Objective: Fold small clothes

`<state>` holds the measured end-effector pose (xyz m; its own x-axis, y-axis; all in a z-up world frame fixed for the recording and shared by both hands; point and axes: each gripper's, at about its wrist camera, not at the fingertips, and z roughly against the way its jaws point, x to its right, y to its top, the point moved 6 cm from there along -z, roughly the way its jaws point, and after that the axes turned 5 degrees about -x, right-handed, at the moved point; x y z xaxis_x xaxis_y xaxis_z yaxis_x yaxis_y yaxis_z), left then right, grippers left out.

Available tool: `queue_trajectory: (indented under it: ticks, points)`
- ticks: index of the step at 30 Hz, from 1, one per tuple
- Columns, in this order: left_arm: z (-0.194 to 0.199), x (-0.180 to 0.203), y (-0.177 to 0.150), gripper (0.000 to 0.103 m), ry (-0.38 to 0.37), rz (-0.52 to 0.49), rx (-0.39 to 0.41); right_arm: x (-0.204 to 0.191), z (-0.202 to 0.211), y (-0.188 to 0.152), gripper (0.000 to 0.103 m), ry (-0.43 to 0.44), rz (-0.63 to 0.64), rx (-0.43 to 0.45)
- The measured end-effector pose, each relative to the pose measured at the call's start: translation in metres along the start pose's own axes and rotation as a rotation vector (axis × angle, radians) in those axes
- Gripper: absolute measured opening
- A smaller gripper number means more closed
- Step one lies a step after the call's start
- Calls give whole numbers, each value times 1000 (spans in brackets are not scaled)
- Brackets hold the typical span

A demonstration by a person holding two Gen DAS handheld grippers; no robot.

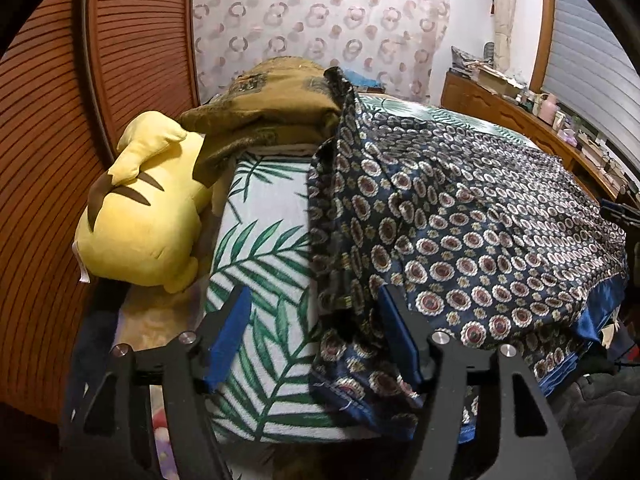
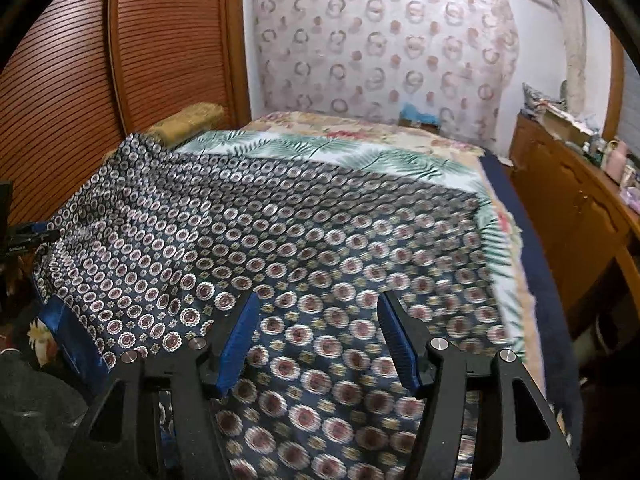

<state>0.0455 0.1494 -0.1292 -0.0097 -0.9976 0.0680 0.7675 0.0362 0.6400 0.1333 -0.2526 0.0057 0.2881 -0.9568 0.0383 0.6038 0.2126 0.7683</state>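
Observation:
A dark blue garment printed with round medallions lies spread on the palm-leaf bedcover. Its left edge is rumpled and runs up the bed. My left gripper stands open over that edge, with a hanging fold of the cloth between the blue pads but not pinched. In the right wrist view the same garment covers most of the bed, and my right gripper is open just above it, holding nothing. The left gripper's tip shows at that view's far left edge.
A yellow plush toy lies left of the bedcover against a slatted wooden wardrobe. A folded olive blanket sits at the head of the bed. A wooden dresser with clutter runs along the right side.

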Motion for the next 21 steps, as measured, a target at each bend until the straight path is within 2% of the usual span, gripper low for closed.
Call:
queue_trajectory:
  ticks: [5,14,16,17,21]
  points:
    - [2,-6,-4,67,2,16,1,-9,-26,2,63,23,10,-39]
    - [7,-8,-6,66,2,28,22,-21,-53,-3,65,-9,28,-53]
    - [8,-5,-5,61,-23,35,28,-23,-53,-4,66,-12,32,-45]
    - [8,-4,-5,54,-27,38,26,-23,-54,-4,66,-12,30,-42]
    - [5,1,-5,43,-42,38,19,-23,-50,-11,70,-15,21,-13]
